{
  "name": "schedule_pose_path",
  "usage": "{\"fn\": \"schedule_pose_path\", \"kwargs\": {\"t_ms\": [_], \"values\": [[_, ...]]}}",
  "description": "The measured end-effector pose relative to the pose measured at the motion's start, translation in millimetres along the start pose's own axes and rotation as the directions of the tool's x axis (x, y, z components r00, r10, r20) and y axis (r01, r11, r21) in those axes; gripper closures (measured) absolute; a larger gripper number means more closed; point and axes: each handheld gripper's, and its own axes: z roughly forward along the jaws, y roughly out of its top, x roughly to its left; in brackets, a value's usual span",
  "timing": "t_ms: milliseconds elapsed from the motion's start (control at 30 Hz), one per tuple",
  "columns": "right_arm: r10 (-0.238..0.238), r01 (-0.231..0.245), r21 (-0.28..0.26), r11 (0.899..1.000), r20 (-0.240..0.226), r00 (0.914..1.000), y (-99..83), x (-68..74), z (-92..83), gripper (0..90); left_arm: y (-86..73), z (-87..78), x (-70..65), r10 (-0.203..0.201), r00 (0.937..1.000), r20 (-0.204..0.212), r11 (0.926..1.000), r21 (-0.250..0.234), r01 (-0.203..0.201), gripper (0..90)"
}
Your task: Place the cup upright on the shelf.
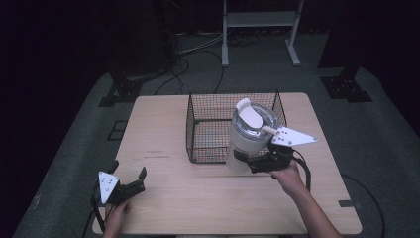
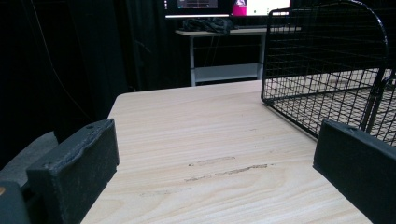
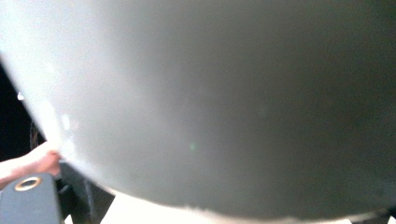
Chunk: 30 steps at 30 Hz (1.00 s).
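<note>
I am carrying the tumbler (image 1: 247, 136), right gripper (image 1: 247, 163) clamped on it; left gripper (image 1: 130, 179) jaws apart; next, lowering it into the basket (image 1: 208, 106).

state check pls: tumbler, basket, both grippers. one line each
white tumbler: lid on, flip cap up, tilted, held at the basket's front edge; whether it touches the table I can't tell.
wire basket: upright on the table, no items visible inside.
right gripper: shut on the tumbler's lower body.
left gripper: open, holding nothing, low over the table's front left.
</note>
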Motion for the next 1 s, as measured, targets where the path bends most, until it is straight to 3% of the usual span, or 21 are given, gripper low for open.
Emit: {"fn": "schedule_pose_path", "kwargs": {"t_ms": [133,567,1000], "values": [[-0.031,0.031,0.001,1.0,0.0,0.9995,12.1,-0.4,4.6,9.0,0.0,-0.1,0.6,-0.002,1.0,0.0,1.0,0.003,0.002,0.0],[-0.066,0.066,0.001,0.998,-0.004,0.9978,44.4,-11.7,24.3,8.9,0.0,-0.1,0.3,0.001,1.0,0.003,1.0,0.002,-0.001,0.0],[-0.07,0.07,0.022,0.997,0.004,0.9976,62.9,-30.9,57.4,8.9,0.0,0.0,0.3,0.001,1.0,0.006,1.0,0.001,-0.001,0.0]]}}
